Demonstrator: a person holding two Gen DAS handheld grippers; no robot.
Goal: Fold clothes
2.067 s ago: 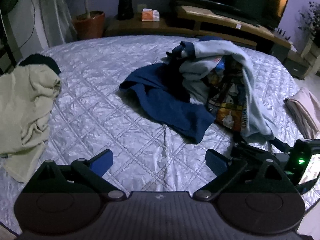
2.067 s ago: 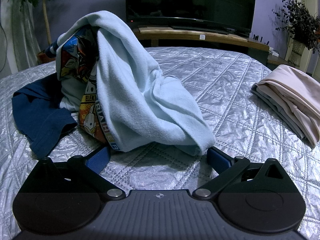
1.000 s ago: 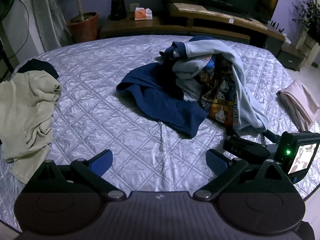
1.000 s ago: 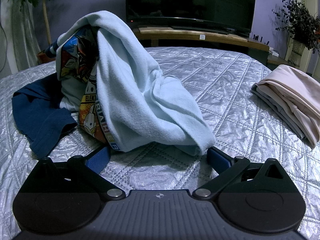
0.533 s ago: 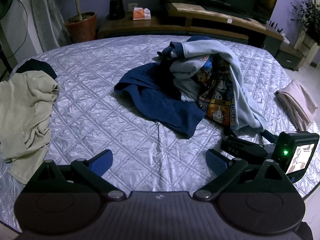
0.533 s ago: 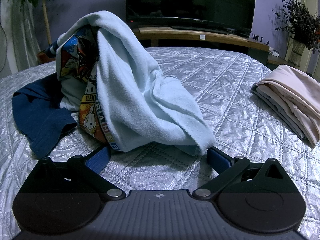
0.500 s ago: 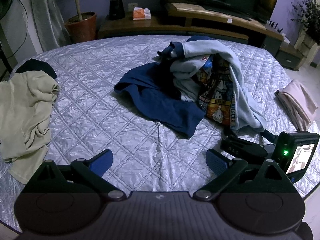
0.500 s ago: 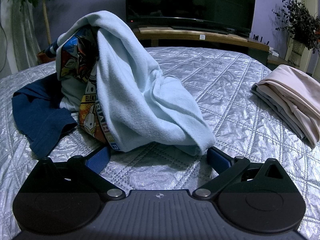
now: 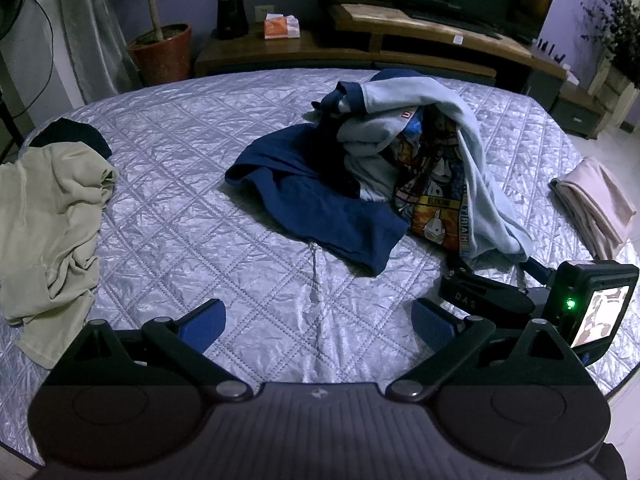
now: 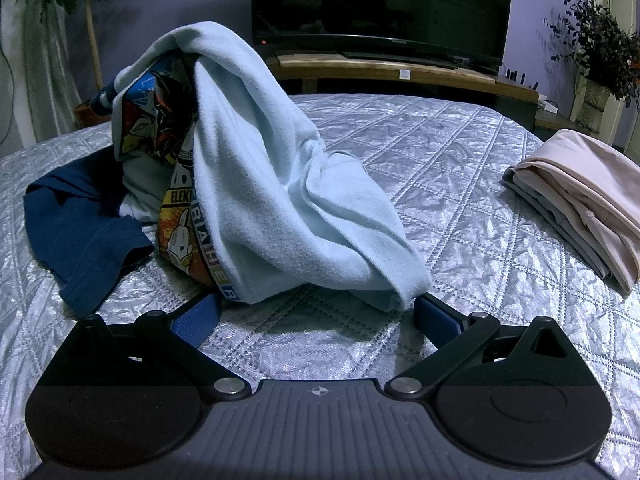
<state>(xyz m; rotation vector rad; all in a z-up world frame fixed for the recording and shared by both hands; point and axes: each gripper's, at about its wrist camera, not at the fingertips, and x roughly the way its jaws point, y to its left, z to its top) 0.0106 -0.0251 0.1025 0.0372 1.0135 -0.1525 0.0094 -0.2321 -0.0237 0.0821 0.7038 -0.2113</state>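
My left tongs [image 9: 318,320] and right tongs [image 10: 316,314] both spread, empty; right's tips just beside light-blue garment [image 10: 276,184] (print reads "ELEK…").

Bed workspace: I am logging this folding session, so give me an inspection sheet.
Surface: quilted silver bedspread, wrinkled.
Job's things: heap of light blue garment, printed garment and navy garment; beige garment crumpled; pink stack folded.
Clutter: dark cloth behind the beige garment.
Grippers: left gripper open, empty; right gripper open, at the light blue hem.
Cables: cord on the wall.
Surroundings: TV, wooden stand, potted plant, tissue box.
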